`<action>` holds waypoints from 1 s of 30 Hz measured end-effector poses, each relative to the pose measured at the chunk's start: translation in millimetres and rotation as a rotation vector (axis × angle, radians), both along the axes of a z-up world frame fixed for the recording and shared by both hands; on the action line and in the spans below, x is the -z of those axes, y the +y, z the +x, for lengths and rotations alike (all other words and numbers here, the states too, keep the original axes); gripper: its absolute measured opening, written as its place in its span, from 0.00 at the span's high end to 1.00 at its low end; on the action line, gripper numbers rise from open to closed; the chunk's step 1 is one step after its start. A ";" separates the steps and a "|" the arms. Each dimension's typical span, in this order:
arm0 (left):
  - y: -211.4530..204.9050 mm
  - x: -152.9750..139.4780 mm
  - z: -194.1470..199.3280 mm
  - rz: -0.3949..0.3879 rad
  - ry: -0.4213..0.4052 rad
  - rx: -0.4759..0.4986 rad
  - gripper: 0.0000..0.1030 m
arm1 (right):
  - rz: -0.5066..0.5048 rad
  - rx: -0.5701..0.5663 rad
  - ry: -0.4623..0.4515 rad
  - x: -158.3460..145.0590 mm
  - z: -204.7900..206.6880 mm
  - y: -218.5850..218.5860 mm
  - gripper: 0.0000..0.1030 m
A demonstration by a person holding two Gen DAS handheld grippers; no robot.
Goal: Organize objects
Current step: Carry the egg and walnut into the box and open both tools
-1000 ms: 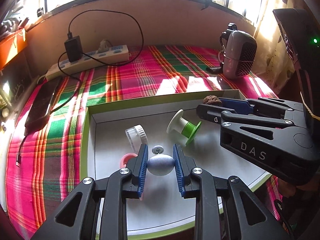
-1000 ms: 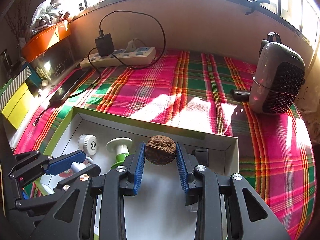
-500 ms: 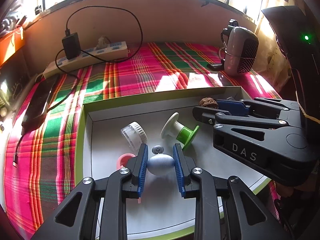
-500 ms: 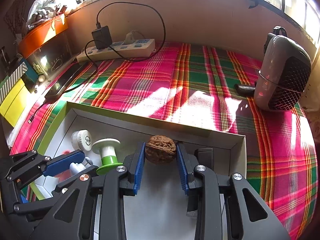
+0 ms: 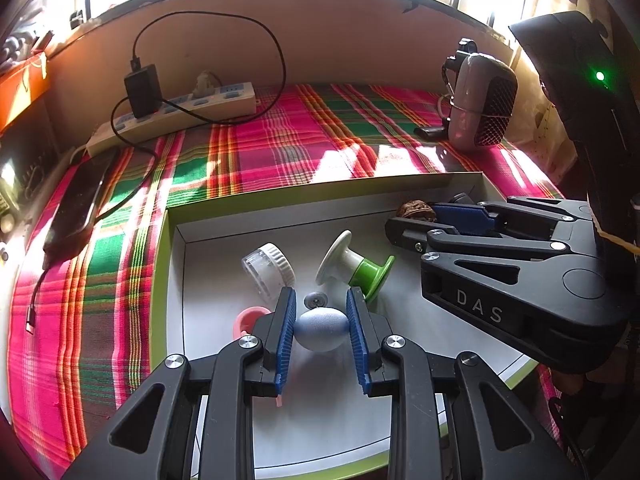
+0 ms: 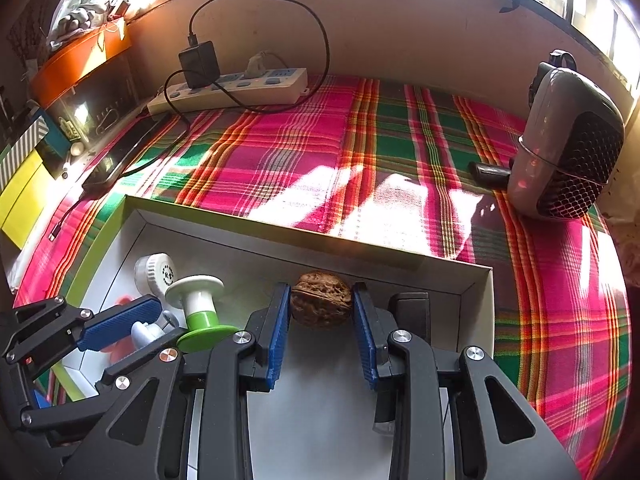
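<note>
Holding a pale blue egg-shaped object point(image 5: 321, 329) between the blue pads of the left gripper point(image 5: 321, 332), just above the floor of the white tray with green rim point(image 5: 162, 280); gripping a walnut point(image 6: 321, 299) in the right gripper point(image 6: 321, 312) near the far tray wall. Probably mid-transfer: next, carrying each out, or setting down clear of the green-white spool point(image 5: 352, 266). Underneath, plaid cloth point(image 5: 280, 144), sunlit from the windows.

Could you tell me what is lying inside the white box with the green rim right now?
The box holds a green-and-white spool, a clear capped jar, a pink ring partly hidden by the left gripper, a blue-grey egg and a walnut.
</note>
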State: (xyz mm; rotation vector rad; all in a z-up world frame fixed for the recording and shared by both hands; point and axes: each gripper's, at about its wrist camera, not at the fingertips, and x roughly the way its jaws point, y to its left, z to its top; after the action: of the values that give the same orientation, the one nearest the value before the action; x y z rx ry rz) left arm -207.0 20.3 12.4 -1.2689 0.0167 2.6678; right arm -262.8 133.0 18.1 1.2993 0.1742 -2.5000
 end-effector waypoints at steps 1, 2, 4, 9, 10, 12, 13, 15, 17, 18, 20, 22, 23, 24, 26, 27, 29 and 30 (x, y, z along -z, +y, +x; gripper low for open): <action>-0.2 -0.2 -0.1 -0.001 -0.001 -0.002 0.77 | 0.000 0.001 0.000 -0.3 0.1 0.1 0.69; -0.1 0.1 0.0 -0.004 0.000 -0.003 0.76 | 0.000 0.003 0.001 -0.5 0.1 0.2 0.69; 0.0 0.3 -0.1 -0.007 0.000 -0.003 0.76 | 0.000 0.006 0.001 -0.5 -0.2 0.5 0.69; 0.1 -0.3 -0.3 -0.004 -0.001 -0.004 0.76 | -0.002 0.008 0.000 -0.7 -0.4 0.5 0.69; -0.1 -0.4 -0.3 -0.003 -0.001 -0.005 0.76 | -0.003 0.009 0.000 -0.8 -0.3 0.5 0.69; -0.6 -0.6 -0.2 -0.003 -0.002 -0.005 0.74 | -0.001 0.010 0.001 -1.0 -0.2 0.6 0.69; -0.7 -0.8 -0.2 -0.004 -0.002 -0.007 0.73 | -0.002 0.013 0.002 -1.2 -0.1 0.8 0.69; -1.2 -1.1 0.0 -0.003 -0.003 -0.007 0.72 | -0.006 0.017 0.000 -1.9 0.3 1.0 0.69; -1.7 -1.5 0.4 0.004 -0.002 -0.007 0.70 | -0.008 0.018 0.003 -3.1 1.4 1.1 0.67; -2.3 -1.8 1.1 0.006 -0.002 -0.006 0.70 | -0.009 0.019 0.006 -3.9 2.3 1.2 0.64; -2.9 -2.3 2.8 0.006 0.001 -0.008 0.70 | -0.012 0.021 0.012 -6.4 4.3 1.5 0.62; -4.1 -4.0 5.4 0.011 0.005 -0.011 0.70 | -0.014 0.022 0.020 -9.3 6.6 2.0 0.62; -4.5 -4.8 6.8 0.012 0.007 -0.011 0.70 | -0.016 0.023 0.024 -10.9 8.1 2.5 0.62; -4.7 -6.1 8.5 0.011 0.010 -0.013 0.70 | -0.019 0.024 0.029 -12.4 9.7 3.1 0.62; -4.7 -8.8 12.5 0.008 0.019 -0.013 0.70 | -0.023 0.031 0.035 -15.5 13.0 4.1 0.62; -4.9 -10.2 14.6 0.008 0.023 -0.014 0.69 | -0.026 0.033 0.038 -17.0 14.7 5.0 0.62; -4.9 -12.5 18.6 0.006 0.028 -0.016 0.69 | -0.035 0.037 0.044 -20.1 19.1 6.5 0.62; -4.8 -13.7 20.9 0.003 0.030 -0.019 0.69 | -0.039 0.040 0.047 -22.1 21.5 7.2 0.62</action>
State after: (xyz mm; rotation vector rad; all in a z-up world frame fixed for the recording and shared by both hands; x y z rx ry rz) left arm -186.1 15.5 26.1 -1.2342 0.0044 2.7018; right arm -241.3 140.2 40.2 1.2416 0.1100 -2.5556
